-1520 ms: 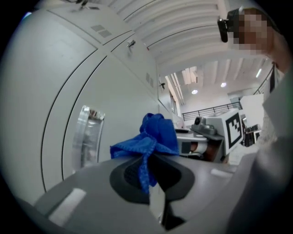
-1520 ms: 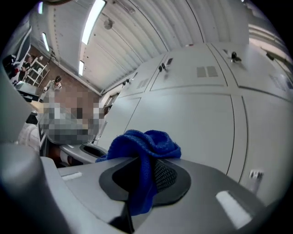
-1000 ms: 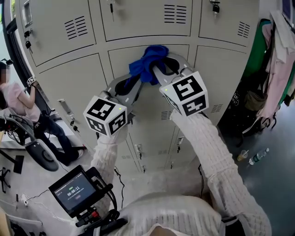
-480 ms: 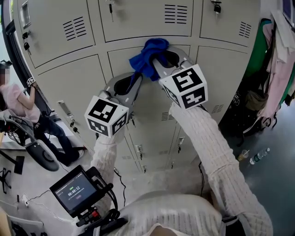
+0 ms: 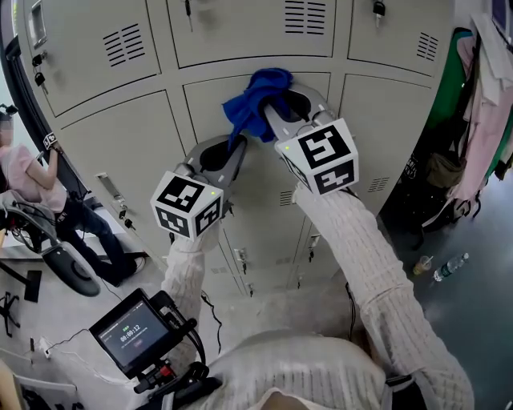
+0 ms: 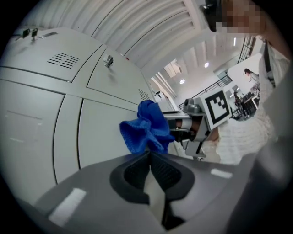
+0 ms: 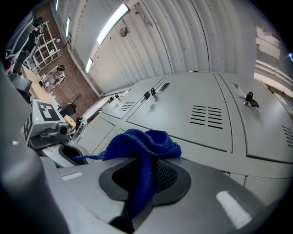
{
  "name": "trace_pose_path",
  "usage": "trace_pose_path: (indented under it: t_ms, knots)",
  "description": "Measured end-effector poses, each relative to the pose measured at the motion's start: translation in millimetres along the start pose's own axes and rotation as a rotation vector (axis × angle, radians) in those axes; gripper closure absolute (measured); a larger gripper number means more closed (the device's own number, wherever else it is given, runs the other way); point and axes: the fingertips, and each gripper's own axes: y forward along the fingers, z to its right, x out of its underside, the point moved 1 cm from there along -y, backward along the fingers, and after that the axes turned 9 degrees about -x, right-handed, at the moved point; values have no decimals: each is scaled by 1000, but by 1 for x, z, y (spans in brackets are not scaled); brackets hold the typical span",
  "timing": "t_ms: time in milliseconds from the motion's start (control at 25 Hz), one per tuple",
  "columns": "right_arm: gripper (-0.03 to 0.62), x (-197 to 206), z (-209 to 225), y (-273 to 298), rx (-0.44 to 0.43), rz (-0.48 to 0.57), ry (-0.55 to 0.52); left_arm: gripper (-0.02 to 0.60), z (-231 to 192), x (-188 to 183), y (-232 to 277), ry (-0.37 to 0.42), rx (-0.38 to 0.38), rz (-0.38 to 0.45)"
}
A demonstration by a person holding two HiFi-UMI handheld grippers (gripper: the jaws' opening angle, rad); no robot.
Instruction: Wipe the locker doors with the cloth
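The fingers of your right gripper (image 7: pixel 145 161) are clamped on the blue cloth (image 7: pixel 139 139), which runs down between them and bunches in a loose wad over their tips. The fingers of your left gripper (image 6: pixel 149 153) are pressed together, with a corner of the same cloth (image 6: pixel 146 128) caught right at their tips, so the cloth is held between both tools. From your head, the cloth (image 5: pixel 258 98) sits against the top edge of the middle locker door (image 5: pixel 260 188), just under the seam with the vented door (image 5: pixel 240 36) above it. Your right gripper (image 5: pixel 276 102) reaches it from the right and your left gripper (image 5: pixel 238 144) from lower left, their tips close together. The marker cubes (image 5: pixel 319 156) ride behind the fingers, and your white knitted sleeves (image 5: pixel 361 264) run back toward you. A key (image 5: pixel 378 10) hangs in a lock on the upper right door. Clothes (image 5: pixel 485 80) hang beside the lockers' right edge, a bottle (image 5: pixel 449 268) lies on the floor below them, a person in a pink top (image 5: pixel 20 172) is at far left, and a small screen (image 5: pixel 132 330) is at lower left.
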Motion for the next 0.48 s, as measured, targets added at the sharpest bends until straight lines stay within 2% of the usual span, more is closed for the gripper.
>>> trace_pose_path:
  t_ms: [240,480]
  knots:
    - [536,20,-14,-3,-15,2,58,575,-2,11,-6,-26,-44,20]
    - [536,43,-28,-6,-35,-10,122,575,4,32,-8,-122,-23,-8]
